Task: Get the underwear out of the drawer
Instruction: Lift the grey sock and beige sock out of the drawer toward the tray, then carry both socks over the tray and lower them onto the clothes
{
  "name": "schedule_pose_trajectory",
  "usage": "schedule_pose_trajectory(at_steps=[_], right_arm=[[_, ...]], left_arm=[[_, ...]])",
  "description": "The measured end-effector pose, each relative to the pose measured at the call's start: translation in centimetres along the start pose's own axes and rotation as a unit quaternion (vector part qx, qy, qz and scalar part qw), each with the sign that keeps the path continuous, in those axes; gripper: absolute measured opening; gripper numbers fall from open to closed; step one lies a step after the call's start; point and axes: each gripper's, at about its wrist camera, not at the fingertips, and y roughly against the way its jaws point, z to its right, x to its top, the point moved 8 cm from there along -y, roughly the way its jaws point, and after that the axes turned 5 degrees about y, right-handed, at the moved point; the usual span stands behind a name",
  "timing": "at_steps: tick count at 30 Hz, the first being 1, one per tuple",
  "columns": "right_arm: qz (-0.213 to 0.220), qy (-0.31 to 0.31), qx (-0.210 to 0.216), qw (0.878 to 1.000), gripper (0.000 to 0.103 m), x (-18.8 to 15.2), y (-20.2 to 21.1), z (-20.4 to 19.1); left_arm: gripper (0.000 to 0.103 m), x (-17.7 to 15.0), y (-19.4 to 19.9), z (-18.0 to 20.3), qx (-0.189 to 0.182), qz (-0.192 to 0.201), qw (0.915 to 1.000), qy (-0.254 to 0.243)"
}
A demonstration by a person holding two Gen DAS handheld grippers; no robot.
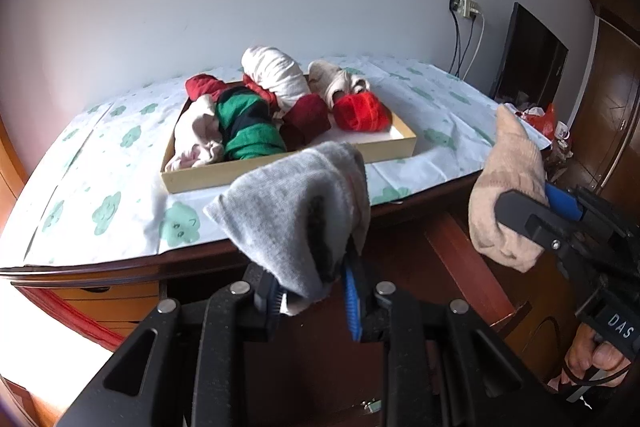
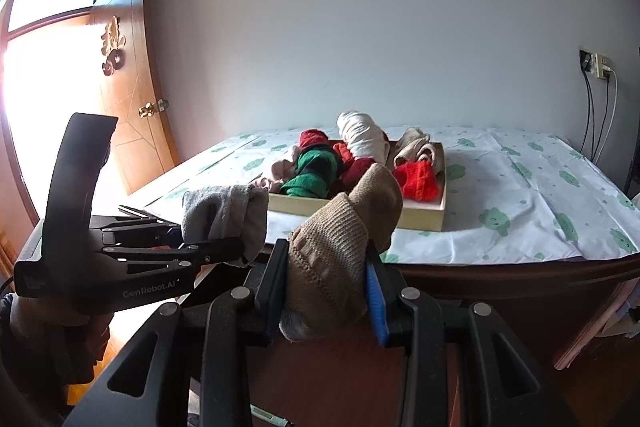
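left gripper clamps a grey knit roll, right gripper a tan ribbed knit roll, probably underwear, held clear for the shallow wooden tray.

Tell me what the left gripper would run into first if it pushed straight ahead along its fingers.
Probably the near wall of the shallow tray on the table; the left gripper, shut on a grey garment, points at it, though depth is unclear.

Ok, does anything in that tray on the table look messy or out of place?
Yes. The rolled clothes are heaped unevenly in the tray: the white roll sits on top of the others, and a beige bundle rides over the far rim. The near right corner is bare.
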Motion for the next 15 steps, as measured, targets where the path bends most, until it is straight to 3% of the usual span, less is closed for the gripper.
schedule_pose_trajectory(at_steps=[15], right_arm=[[0.009,0.005,-0.022,1.0,0.038,0.9,-0.2,1.5]], left_arm=[[0.024,1.0,-0.6,0.0,-0.033,0.017,0.9988,0.03]])
